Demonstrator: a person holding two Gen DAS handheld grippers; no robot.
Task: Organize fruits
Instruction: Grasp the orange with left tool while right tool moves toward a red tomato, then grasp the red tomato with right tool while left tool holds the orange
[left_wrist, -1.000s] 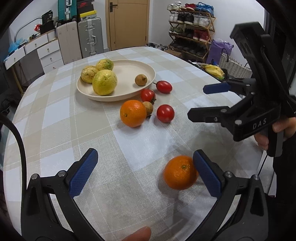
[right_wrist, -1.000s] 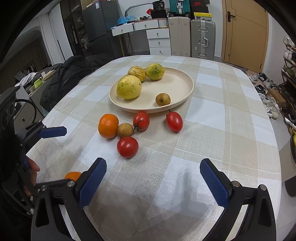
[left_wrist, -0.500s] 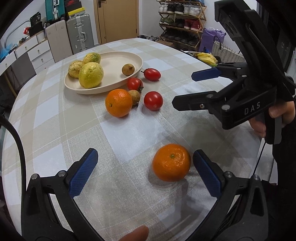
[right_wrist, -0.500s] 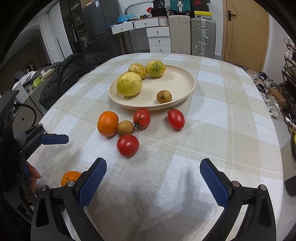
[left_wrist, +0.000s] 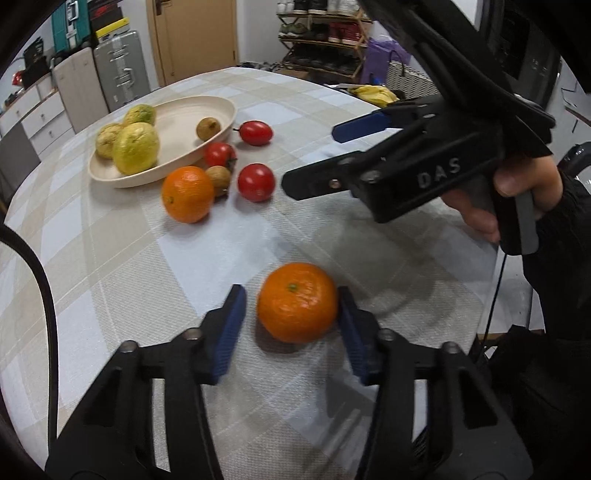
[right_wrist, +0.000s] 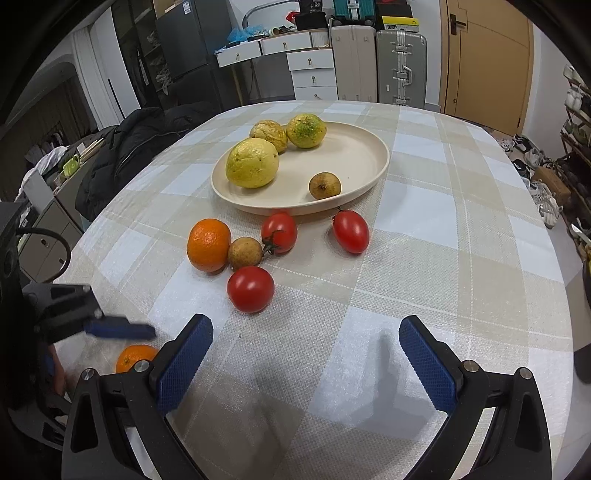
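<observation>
Orange and round, the mandarin sits on our desk at 6 o'clock from the plate. Our left claw has just been closing around it: right pad touching, left pad just short. Our right claw gapes wide, holding nothing.

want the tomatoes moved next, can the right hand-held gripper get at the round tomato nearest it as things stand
Probably yes. The right hand-held gripper is open and empty, and the round tomato sits just ahead of it with bare tablecloth between; nothing blocks it.
</observation>
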